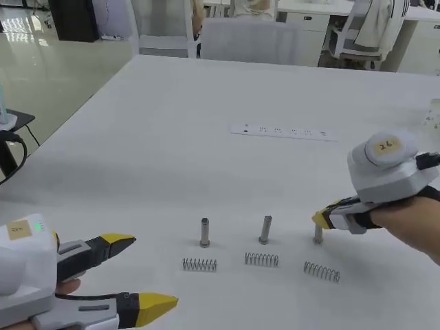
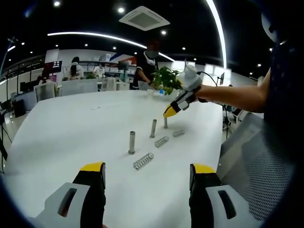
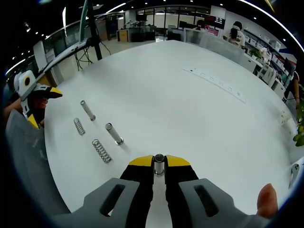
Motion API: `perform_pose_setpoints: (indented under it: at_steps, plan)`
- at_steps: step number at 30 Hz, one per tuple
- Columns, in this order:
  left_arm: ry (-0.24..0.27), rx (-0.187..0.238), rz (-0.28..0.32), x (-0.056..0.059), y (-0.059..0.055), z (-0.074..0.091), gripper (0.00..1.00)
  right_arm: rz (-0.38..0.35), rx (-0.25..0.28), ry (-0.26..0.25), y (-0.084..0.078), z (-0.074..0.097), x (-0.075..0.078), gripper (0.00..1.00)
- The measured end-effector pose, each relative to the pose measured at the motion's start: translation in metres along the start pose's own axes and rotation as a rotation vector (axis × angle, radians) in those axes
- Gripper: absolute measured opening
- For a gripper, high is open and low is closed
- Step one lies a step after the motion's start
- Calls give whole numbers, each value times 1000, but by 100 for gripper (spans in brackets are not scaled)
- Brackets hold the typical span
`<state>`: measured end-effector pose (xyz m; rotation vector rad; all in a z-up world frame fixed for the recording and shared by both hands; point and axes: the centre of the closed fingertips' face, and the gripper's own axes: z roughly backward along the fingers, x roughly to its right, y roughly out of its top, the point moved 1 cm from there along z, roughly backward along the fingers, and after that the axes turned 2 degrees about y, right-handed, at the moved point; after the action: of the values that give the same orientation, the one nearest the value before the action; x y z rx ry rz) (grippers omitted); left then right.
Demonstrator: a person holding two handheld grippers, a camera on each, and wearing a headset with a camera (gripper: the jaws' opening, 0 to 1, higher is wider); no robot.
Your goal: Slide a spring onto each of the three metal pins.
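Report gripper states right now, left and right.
Left gripper: open, holding nothing.
Right gripper: closed on the upright rightmost pin.

The yellow-tipped right gripper (image 1: 322,218) is covering the upper part of the rightmost short steel pin (image 1: 318,236). Markings on the flat white socket strip (image 1: 283,131) are showing too small to read.

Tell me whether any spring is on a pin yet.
No: the left spring, middle spring and right spring all lie flat on the table, beside the pins.
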<state>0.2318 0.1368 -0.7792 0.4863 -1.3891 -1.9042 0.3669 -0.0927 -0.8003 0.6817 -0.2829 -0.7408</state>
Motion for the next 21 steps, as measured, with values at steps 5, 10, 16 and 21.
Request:
perform_pose_setpoints:
  at_steps: [5, 10, 16, 21]
  plan:
    - [0, 0, -1, 2, 0, 0, 68, -5, 1, 0, -2, 1, 0, 5]
    - [2, -1, 0, 2, 0, -1, 68, -3, -3, 2, -4, 3, 0, 5]
    - [-1, 0, 1, 5, 1, -2, 68, 2, -8, 4, -6, 4, -1, 5]
    - [-3, -2, 0, 6, 1, -3, 68, 4, -14, 3, -8, 5, 0, 5]
